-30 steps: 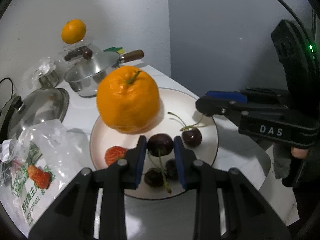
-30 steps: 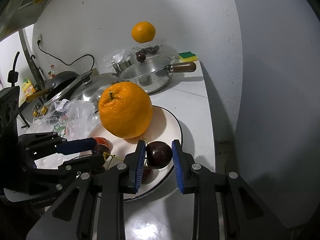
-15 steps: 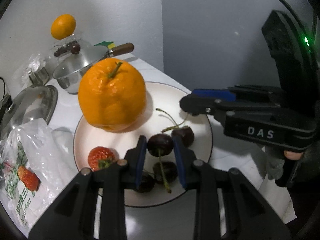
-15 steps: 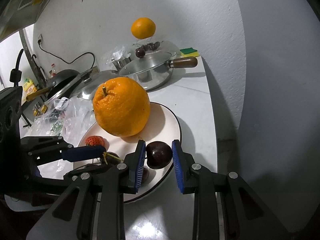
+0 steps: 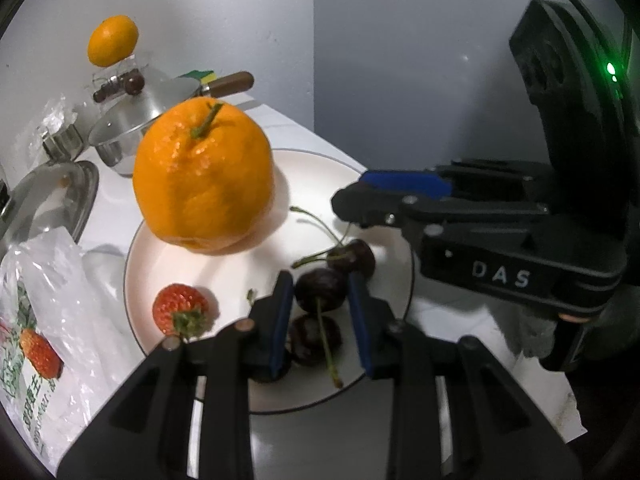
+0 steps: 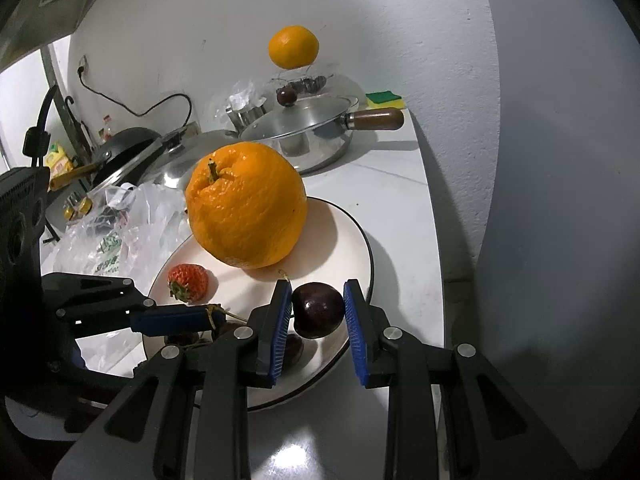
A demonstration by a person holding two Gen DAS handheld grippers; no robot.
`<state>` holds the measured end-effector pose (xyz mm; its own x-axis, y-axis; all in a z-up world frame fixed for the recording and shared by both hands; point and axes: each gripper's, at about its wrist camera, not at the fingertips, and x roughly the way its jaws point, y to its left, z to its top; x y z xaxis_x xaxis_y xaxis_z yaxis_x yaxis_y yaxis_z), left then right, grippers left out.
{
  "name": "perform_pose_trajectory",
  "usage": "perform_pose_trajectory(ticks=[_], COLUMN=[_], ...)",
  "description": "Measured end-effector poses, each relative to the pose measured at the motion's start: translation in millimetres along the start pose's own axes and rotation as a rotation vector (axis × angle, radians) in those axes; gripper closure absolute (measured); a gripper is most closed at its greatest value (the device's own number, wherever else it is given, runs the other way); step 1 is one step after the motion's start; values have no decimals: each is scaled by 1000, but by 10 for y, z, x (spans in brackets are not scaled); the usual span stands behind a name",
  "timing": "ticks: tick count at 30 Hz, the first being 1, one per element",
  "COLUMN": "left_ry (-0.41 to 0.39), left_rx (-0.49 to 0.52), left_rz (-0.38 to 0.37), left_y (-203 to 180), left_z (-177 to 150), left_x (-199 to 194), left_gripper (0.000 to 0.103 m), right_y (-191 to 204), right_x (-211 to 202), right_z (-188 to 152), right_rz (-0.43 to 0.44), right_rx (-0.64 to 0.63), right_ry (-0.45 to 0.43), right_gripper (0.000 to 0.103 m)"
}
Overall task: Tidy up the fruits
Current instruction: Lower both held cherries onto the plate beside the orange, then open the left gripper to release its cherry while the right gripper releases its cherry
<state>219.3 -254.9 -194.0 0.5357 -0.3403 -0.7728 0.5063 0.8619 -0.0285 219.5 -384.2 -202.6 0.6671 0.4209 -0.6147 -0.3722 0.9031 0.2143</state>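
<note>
crinkled clear plastic bag [image 5: 60,320] left of plate | round white dark-rimmed plate [image 6: 356,248] bears red strawberry [image 5: 180,310], big stemmed orange [image 5: 204,176], dark cherries | left gripper [image 5: 320,300] nearly closed, pads clamping a dark cherry [image 5: 320,290] above plate | right gripper [image 6: 316,312] nearly closed, gripping another dark cherry [image 6: 318,310] over plate's right rim

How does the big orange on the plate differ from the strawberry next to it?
The orange is far larger than the strawberry. The orange is smooth-dimpled and orange with a green stem stub on top; the strawberry is red, seeded, with a leafy green cap. Both sit loose on the white plate, held by neither gripper.
</note>
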Motion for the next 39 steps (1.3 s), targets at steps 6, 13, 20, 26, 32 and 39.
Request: perform_pose_trajectory(ticks=[6,13,20,26,32,39], left_ry=[2,-6,-19,-32,-55,-82], left_rx=[0,2,-2,-19,-40,-61], left_rz=[-5,-8,-7,2,14,19], left_y=[-2,-1,1,36,96,172], left_z=[-13,-21,-41,-57,-97,-163], left_x=[-26,-63,-132,-206,-314,-458], left_gripper=[73,68,67,59,49,48], right_y=[30,54,85,157,241,359], right_x=[9,-7,-58,-104,-158,-200], right_z=[5,5,11,26,39,46], right_rz=[-17,-38,-48,-54,-61,-68], right_rx=[-12,-5,-7,-17,-24,-38], right_ry=[13,14,10,5,-2,-7], right_gripper=[74,74,73,73,73,73])
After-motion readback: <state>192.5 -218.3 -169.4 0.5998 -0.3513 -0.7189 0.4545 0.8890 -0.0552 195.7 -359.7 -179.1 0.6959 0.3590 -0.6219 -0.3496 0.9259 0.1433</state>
